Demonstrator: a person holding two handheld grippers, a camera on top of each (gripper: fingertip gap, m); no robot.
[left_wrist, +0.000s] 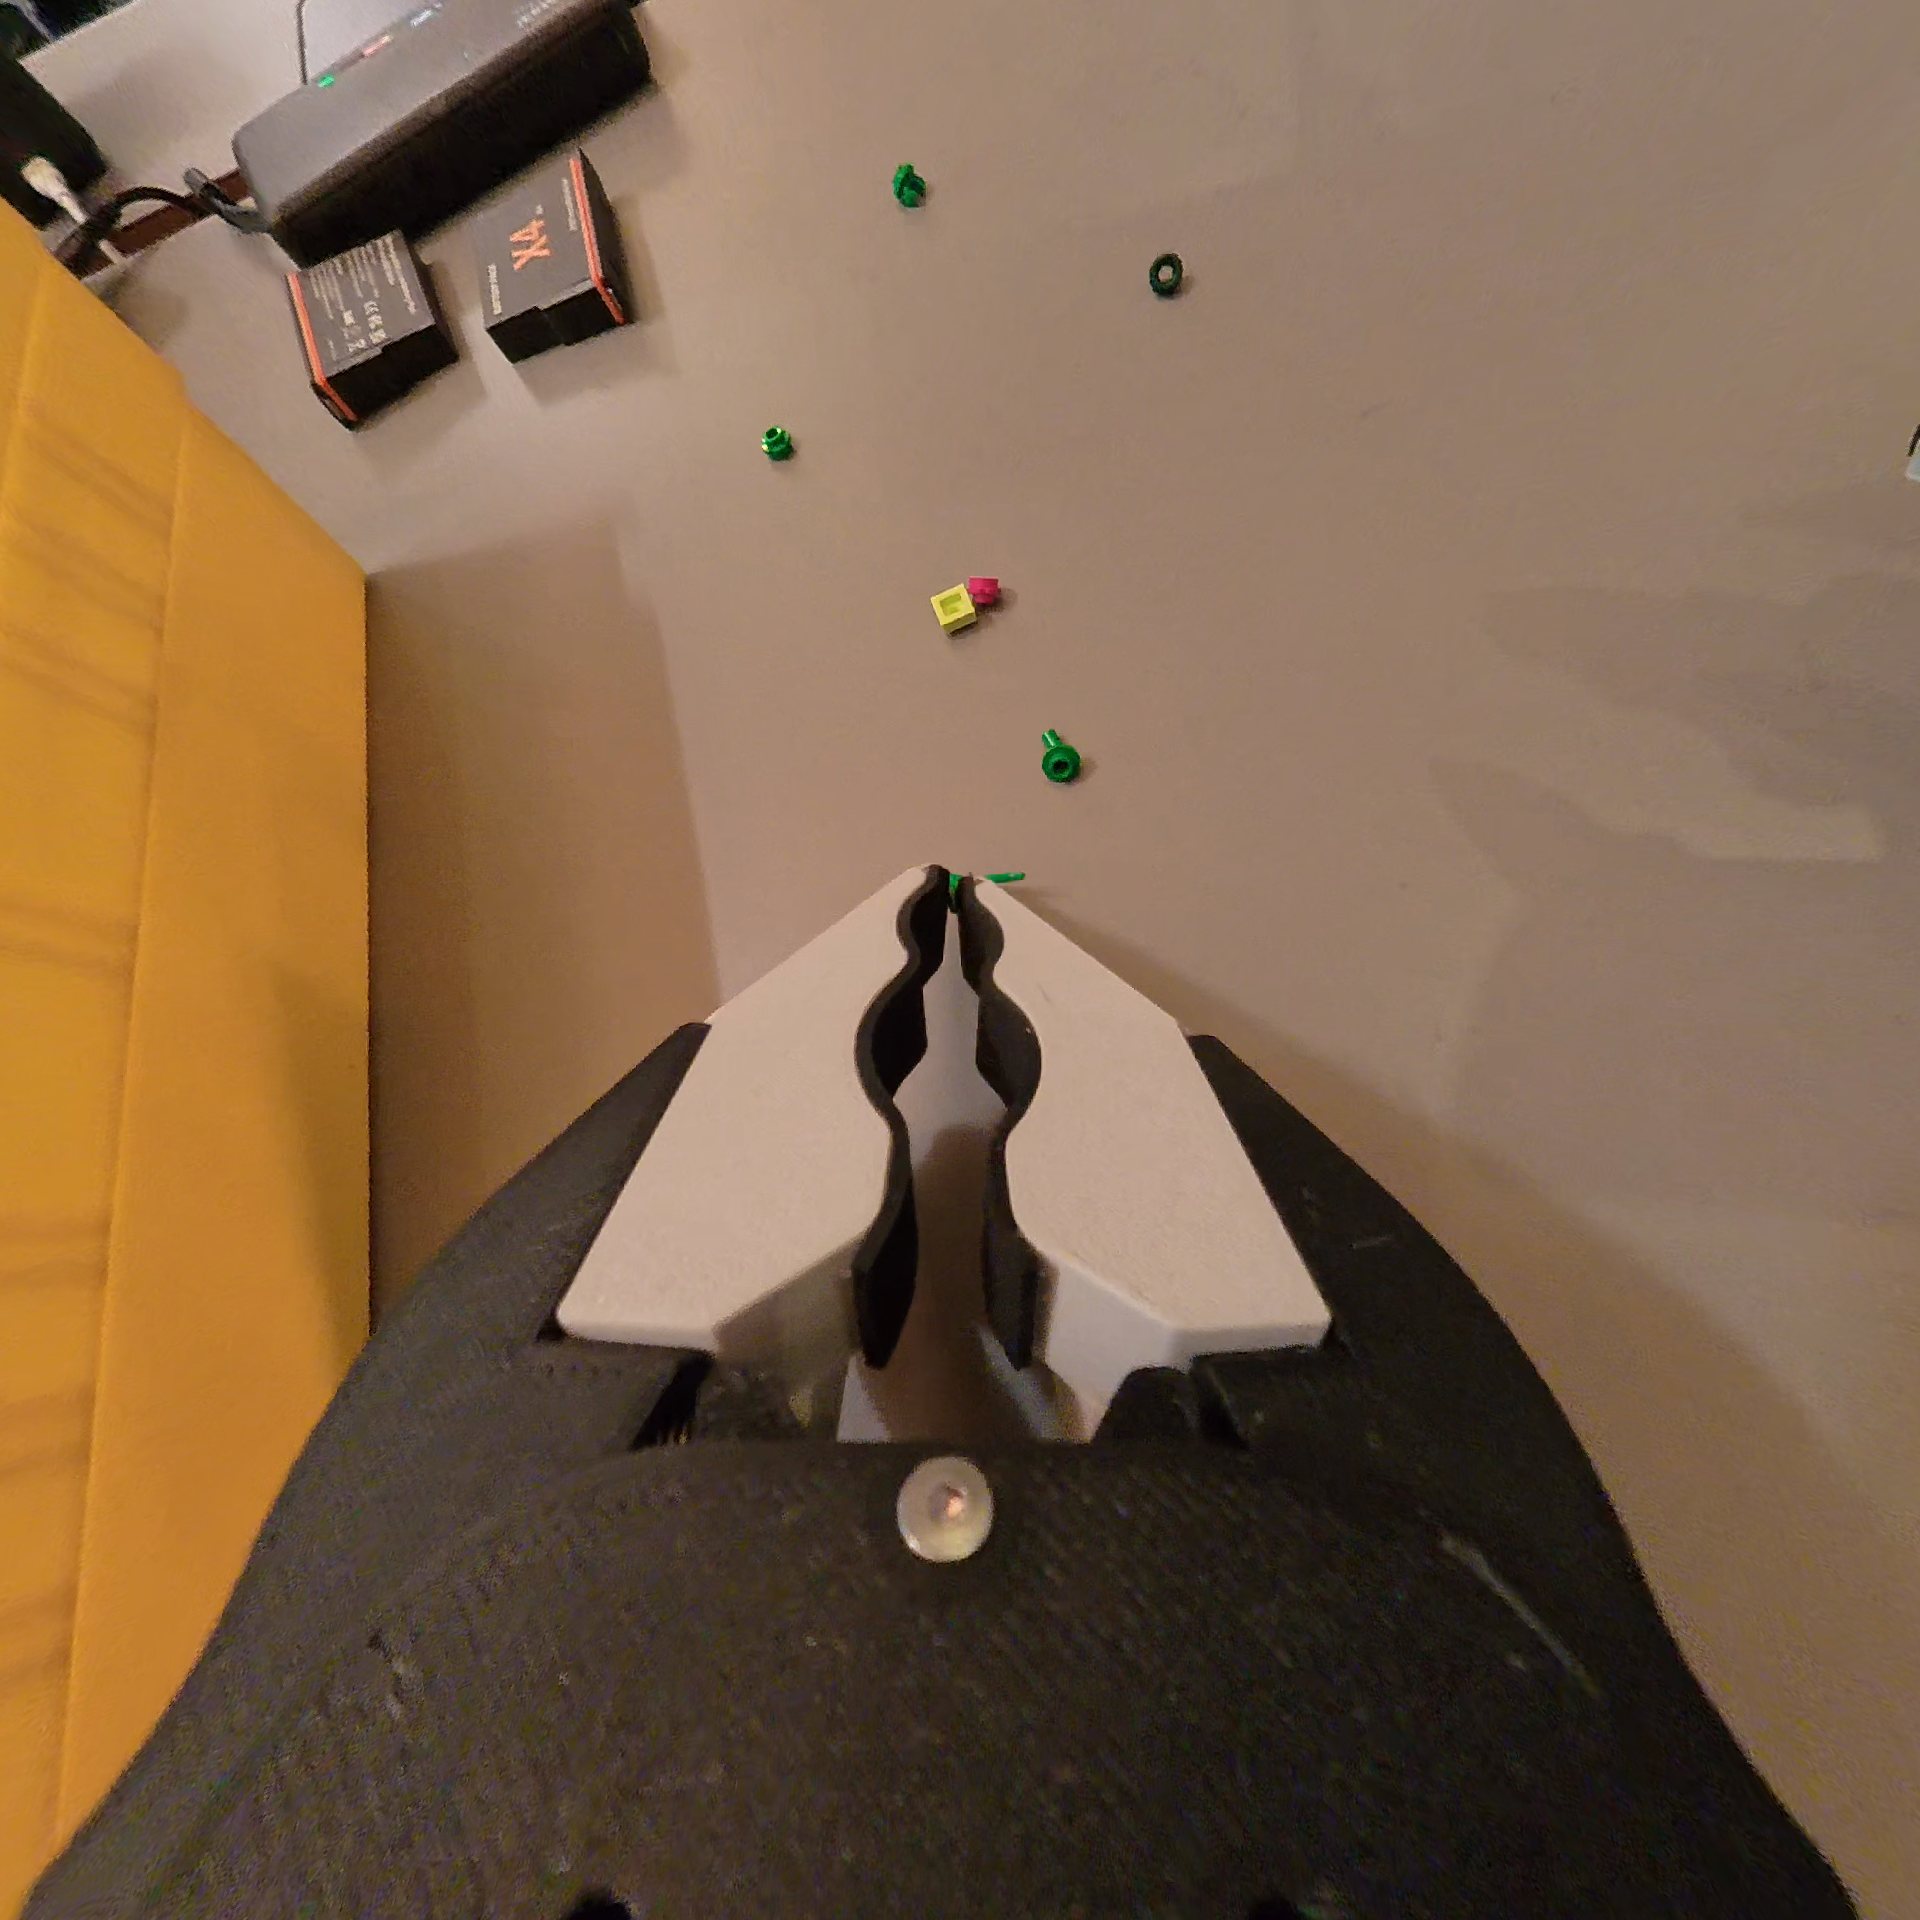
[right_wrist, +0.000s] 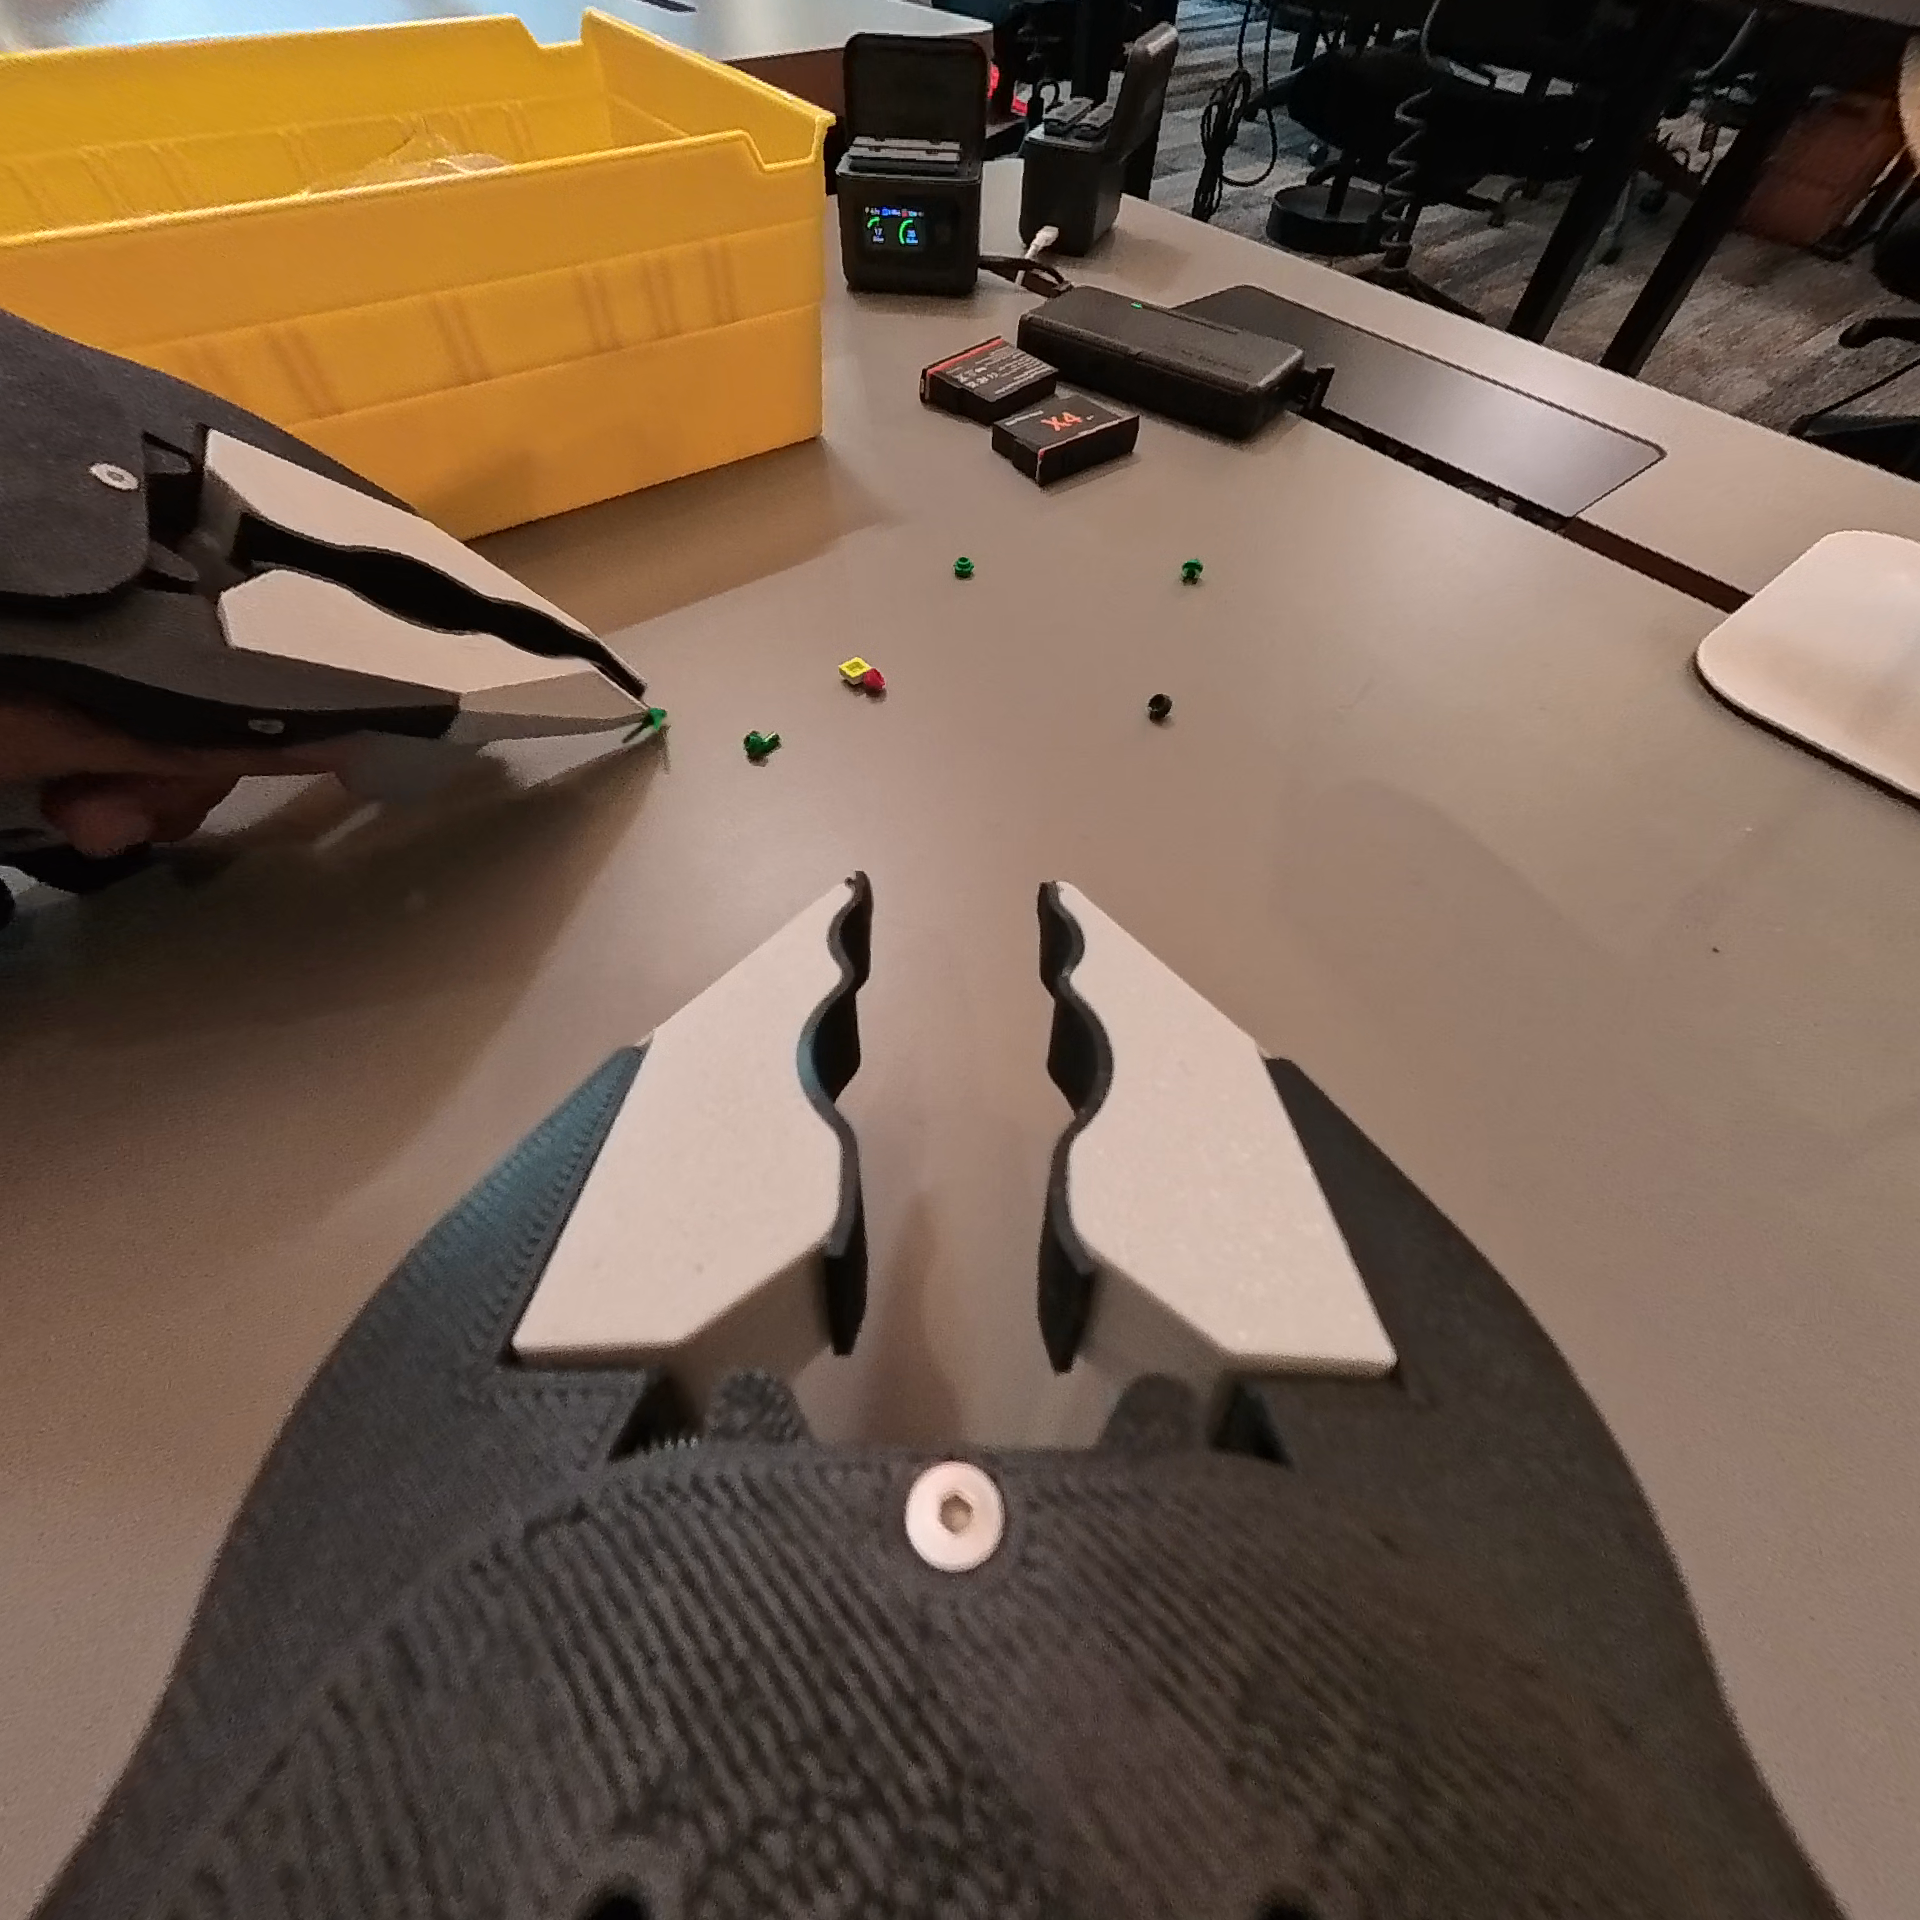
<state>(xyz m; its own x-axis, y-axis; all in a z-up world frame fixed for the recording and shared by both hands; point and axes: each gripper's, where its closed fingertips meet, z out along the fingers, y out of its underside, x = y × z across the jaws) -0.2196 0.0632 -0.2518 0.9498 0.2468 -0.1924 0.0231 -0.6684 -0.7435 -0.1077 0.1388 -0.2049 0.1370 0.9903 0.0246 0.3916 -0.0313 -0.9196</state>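
My left gripper (left_wrist: 954, 883) is shut on a small green piece (left_wrist: 958, 885) pinched at its very tips, just above the grey table (left_wrist: 1351, 935). The same gripper shows in the right wrist view (right_wrist: 642, 709) with the green piece (right_wrist: 655, 718) at its tip. Ahead lie another green piece (left_wrist: 1060, 761), a yellow-green square brick (left_wrist: 953, 610) touching a pink piece (left_wrist: 983, 591), and more green pieces (left_wrist: 776, 443) (left_wrist: 908, 186) and a dark ring (left_wrist: 1166, 274). My right gripper (right_wrist: 954, 894) is open and empty above the table, behind these pieces.
A yellow bin (right_wrist: 416, 260) stands at the left; it fills the left edge of the left wrist view (left_wrist: 156, 831). Two black battery boxes (right_wrist: 1060, 426), a flat black device (right_wrist: 1164, 353), a charger case (right_wrist: 909, 208) and a white pad (right_wrist: 1829, 655) sit farther back. Across from one pair of fingers to the other is roughly 15 cm.
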